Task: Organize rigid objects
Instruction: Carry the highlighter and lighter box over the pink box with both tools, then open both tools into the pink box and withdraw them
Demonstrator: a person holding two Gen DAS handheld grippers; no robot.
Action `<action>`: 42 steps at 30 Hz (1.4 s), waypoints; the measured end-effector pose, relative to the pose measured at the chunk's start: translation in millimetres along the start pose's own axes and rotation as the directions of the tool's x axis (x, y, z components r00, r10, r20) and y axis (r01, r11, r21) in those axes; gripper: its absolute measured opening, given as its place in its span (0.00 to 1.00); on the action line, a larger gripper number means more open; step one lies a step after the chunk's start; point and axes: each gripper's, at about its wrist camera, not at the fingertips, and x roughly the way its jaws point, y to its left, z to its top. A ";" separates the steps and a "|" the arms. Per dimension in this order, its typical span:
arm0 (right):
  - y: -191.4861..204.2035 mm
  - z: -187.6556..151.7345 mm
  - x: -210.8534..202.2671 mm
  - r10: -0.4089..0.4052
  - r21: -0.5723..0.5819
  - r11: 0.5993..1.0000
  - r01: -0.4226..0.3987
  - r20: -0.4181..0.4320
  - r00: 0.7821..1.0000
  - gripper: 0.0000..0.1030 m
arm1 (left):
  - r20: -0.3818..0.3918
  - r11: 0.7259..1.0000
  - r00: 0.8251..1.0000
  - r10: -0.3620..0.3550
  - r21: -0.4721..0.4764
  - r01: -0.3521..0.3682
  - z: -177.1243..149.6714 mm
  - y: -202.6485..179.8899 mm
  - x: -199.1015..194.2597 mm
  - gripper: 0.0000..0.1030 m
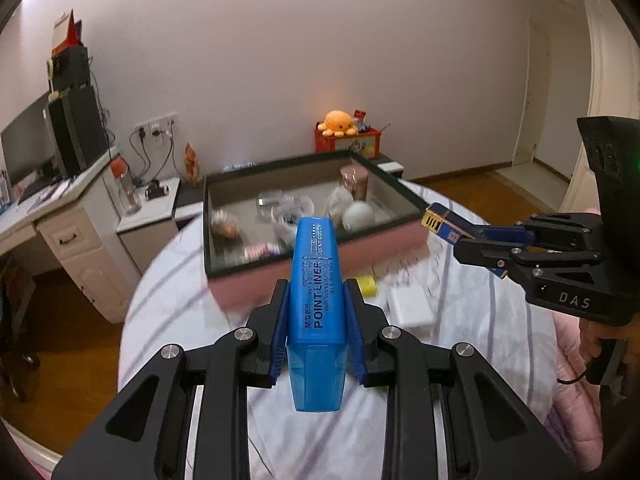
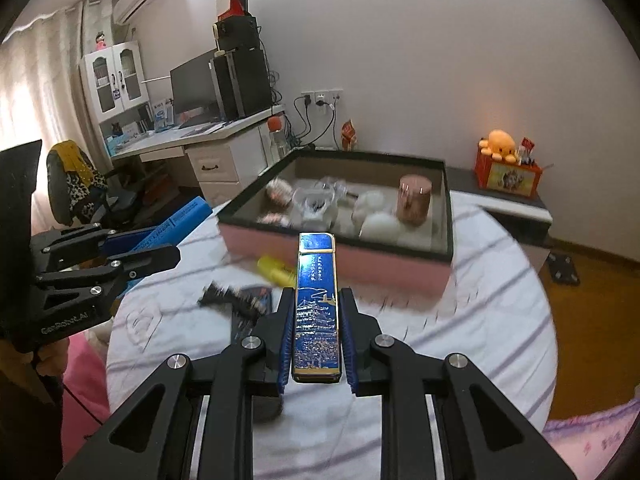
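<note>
My left gripper is shut on a blue "POINT LINER" highlighter, which points forward above the striped tablecloth. In the right wrist view, that gripper and the highlighter show at the left. My right gripper is shut on a flat blue-and-gold case printed with buildings. The left wrist view shows it at the right, holding the case. Ahead of both stands a pink box with a dark rim. It holds a copper can, a white ball and clear bags.
On the cloth in front of the box lie a yellow item, a white pad and a dark, blurred object. A desk with a monitor stands at the left. An orange plush sits on a red box behind.
</note>
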 end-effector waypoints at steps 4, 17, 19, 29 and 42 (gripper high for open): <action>-6.1 25.6 12.4 -0.012 -0.028 1.000 0.012 0.009 1.000 0.21 | 0.001 1.000 1.000 0.014 0.010 -0.014 24.0 9.5 19.1 0.26; -36.0 102.1 108.8 -0.053 -0.081 0.996 0.047 -0.070 0.996 0.21 | -0.084 0.999 0.995 0.047 -0.024 -0.049 72.9 64.4 117.7 0.26; -37.2 107.5 125.5 -0.067 -0.093 0.994 0.058 -0.091 0.994 0.21 | -0.097 0.998 0.994 0.041 -0.032 -0.045 76.2 71.2 132.6 0.26; -53.0 124.1 192.9 -0.103 -0.114 0.990 0.083 -0.188 0.977 0.21 | -0.157 0.999 0.987 0.023 -0.037 -0.029 71.0 79.1 183.3 0.26; -53.2 128.4 182.4 -0.113 -0.110 0.989 0.102 -0.102 0.988 0.64 | -0.126 0.994 0.987 0.099 -0.040 -0.105 69.9 77.9 172.0 0.68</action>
